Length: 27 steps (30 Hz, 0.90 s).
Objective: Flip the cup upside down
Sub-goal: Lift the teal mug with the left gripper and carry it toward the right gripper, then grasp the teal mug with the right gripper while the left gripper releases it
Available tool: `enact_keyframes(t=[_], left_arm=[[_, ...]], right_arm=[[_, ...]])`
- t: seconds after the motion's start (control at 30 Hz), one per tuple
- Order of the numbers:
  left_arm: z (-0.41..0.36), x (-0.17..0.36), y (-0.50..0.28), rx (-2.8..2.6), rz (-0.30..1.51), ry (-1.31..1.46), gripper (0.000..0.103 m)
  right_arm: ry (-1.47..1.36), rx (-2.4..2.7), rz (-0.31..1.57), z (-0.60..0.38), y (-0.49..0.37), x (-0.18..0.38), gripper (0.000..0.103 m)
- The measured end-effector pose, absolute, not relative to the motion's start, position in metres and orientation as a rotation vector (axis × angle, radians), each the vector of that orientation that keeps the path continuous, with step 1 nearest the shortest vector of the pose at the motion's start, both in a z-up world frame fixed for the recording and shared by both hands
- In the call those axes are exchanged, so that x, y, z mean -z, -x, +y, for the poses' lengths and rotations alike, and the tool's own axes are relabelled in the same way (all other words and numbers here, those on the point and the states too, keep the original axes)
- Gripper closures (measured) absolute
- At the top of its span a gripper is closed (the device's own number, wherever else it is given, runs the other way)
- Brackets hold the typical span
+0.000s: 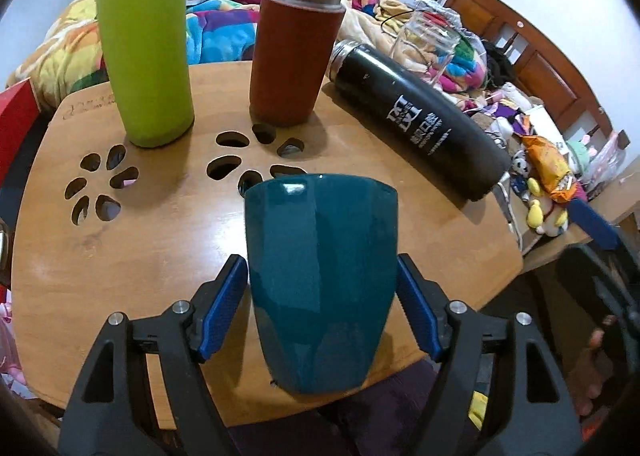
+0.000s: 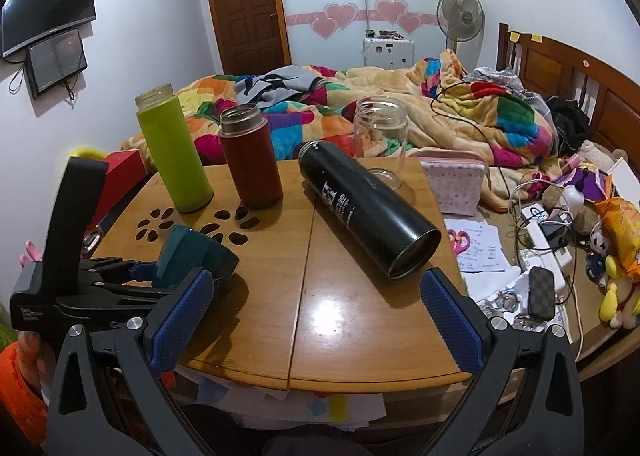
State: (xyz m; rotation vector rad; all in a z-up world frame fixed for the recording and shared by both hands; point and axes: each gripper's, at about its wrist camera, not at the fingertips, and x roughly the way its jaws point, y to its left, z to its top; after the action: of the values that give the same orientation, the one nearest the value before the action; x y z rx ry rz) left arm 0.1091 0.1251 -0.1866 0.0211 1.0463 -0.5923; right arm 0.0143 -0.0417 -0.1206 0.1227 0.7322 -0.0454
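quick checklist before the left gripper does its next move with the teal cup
1. Left gripper straddles the teal cup: ok.
2. Pads firmly touching the cup walls: cannot tell.
3. Cup lying on its side on the table, not yet inverted: ok.
4. Right gripper open and holding nothing: ok.
5. Black bottle lying apart from the cup: ok.
6. Green bottle and red bottle upright, behind the cup: ok.
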Motion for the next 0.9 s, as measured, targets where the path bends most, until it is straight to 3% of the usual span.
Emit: enact_keyframes(t=[0.23, 0.7, 0.73, 0.87, 0.9], left_arm=[[0.173, 0.157, -0.094, 0.574, 0.955, -0.026, 0.029], [0.25, 0.158, -0.105, 0.367, 0.916, 0.033, 0.029], [0.249, 0.158, -0.105, 0.375, 0.914, 0.026, 0.029], [0.236, 0.155, -0.103, 0.426, 0.908, 0.0, 0.029], [0.232, 0.155, -0.102, 0.438, 0.903, -0.009, 0.029]], right_arm=[[-0.134, -0.03, 0.776, -0.021, -0.02, 0.136, 0.0], [-0.12, -0.099, 0.879, 0.064, -0.06, 0.177, 0.001], [-0.118, -0.089, 0.886, 0.067, -0.063, 0.18, 0.002], [-0.114, -0.074, 0.912, 0.07, -0.067, 0.187, 0.029], [-0.114, -0.073, 0.912, 0.068, -0.067, 0.188, 0.031]])
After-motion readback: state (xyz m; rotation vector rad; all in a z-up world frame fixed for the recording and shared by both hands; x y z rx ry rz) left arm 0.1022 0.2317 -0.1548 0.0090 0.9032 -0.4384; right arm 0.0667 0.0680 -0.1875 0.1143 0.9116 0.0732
